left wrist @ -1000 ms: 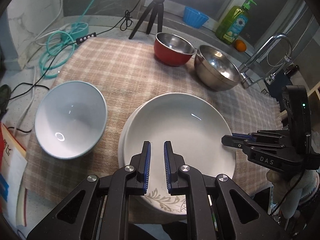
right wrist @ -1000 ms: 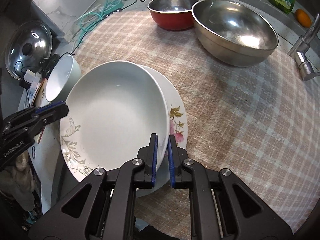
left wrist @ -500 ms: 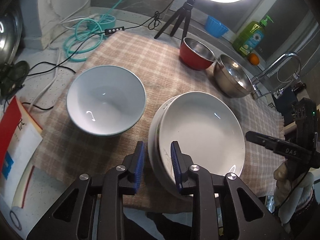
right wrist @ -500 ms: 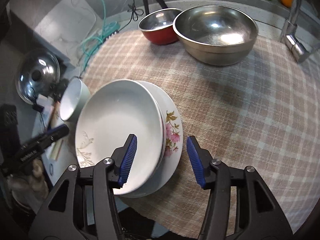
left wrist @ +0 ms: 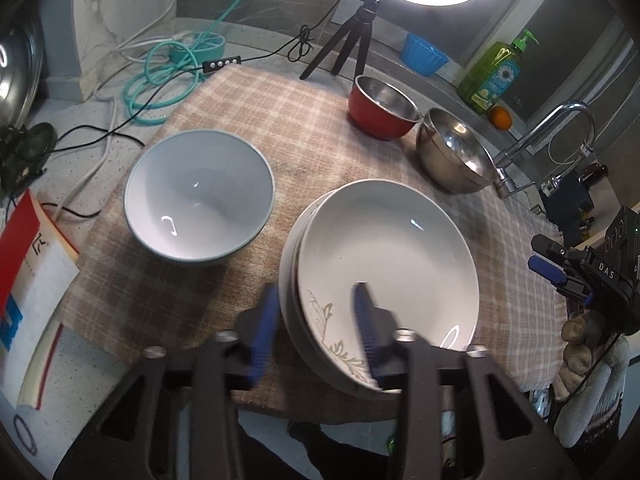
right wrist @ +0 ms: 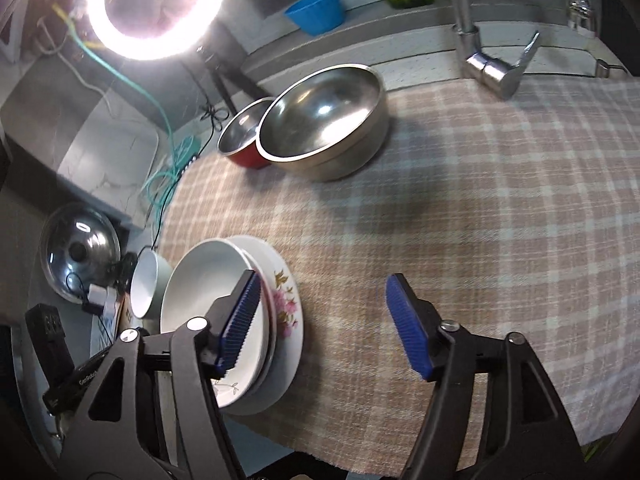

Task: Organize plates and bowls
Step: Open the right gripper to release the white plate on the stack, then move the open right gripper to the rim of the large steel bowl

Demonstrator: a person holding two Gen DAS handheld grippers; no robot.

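Evidently glazed, rigid, breakable stacked plates [left wrist: 384, 256], best pinched at rim; left gripper [left wrist: 316, 328] and right gripper [right wrist: 324, 328] both spread, empty

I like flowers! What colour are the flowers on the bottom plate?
Pink, with brownish-gold leaves, on the bottom plate's white rim; clearest in the right wrist view.

The left claw [left wrist: 316, 328] stands parted over the near rim of the stacked plates [left wrist: 384, 264], touching nothing that can be made out. A pale blue bowl [left wrist: 199, 196] sits just left of the stack on the checked cloth [left wrist: 280, 120]. Farther back, a red bowl [left wrist: 382, 108] touches a steel bowl [left wrist: 456, 158]. The right claw [left wrist: 554, 276] hangs at the bench's right edge
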